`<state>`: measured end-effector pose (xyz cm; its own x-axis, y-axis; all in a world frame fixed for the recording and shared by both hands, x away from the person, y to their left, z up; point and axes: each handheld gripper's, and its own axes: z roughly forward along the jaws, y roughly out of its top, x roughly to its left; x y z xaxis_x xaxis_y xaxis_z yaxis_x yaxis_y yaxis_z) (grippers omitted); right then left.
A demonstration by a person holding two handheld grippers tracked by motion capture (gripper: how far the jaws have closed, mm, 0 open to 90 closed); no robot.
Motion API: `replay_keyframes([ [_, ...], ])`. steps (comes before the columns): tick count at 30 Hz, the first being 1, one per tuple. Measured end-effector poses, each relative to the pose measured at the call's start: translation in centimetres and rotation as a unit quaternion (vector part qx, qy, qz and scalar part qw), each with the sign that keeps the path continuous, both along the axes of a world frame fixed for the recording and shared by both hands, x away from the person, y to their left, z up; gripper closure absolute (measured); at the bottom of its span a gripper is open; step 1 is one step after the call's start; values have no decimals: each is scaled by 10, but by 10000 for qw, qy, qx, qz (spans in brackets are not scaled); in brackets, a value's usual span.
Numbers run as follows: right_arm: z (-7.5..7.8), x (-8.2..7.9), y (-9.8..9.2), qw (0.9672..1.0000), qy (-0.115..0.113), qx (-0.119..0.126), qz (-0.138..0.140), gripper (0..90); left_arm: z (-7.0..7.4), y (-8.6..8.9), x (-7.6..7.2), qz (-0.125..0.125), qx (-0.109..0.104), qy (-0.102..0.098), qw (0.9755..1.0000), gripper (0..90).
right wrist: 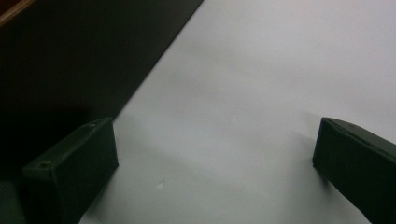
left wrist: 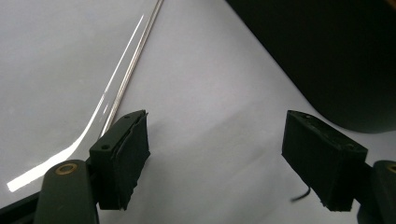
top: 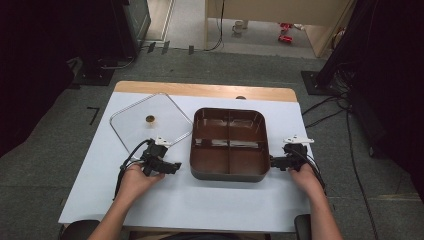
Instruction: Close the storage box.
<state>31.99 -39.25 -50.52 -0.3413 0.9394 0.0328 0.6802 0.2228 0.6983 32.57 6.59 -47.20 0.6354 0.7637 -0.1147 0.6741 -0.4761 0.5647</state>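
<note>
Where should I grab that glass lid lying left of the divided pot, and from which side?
Best bet is the small round knob at the centre of the glass lid, coming straight down from above. The lid lies flat on the table, so its thin metal rim offers the jaws little to pinch.

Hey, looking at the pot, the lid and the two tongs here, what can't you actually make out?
- Pot, high view: its near outer wall is hidden by its own rim; the left tongs view cuts it off at the top right edge.
- Lid, left tongs view: cut off by the frame.
- Knob, high view: too small to tell its shape.
- Right tongs view: pot is a dark, featureless wall.
</note>
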Motion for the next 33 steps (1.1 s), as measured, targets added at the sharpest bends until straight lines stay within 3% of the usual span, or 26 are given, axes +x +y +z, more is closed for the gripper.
replay_keyframes([
  [7, 0, 0, 0, 10000, 1, -5, 5, 0, 8, 4, -1, -109, -73, 9, 9999, 235],
  [15, 0, 0, 0, 10000, 2, -4, 4, 0, 17, 10, -3, -118, -54, -217, 9997, 255],
  [25, 0, 0, 0, 10000, 1, -5, 5, 0, 28, 17, -1, -113, -58, -360, 9993, 266],
  [33, 0, 0, 0, 10000, 2, -4, 5, 0, 37, 22, 5, -123, -194, -389, 9990, 292],
])
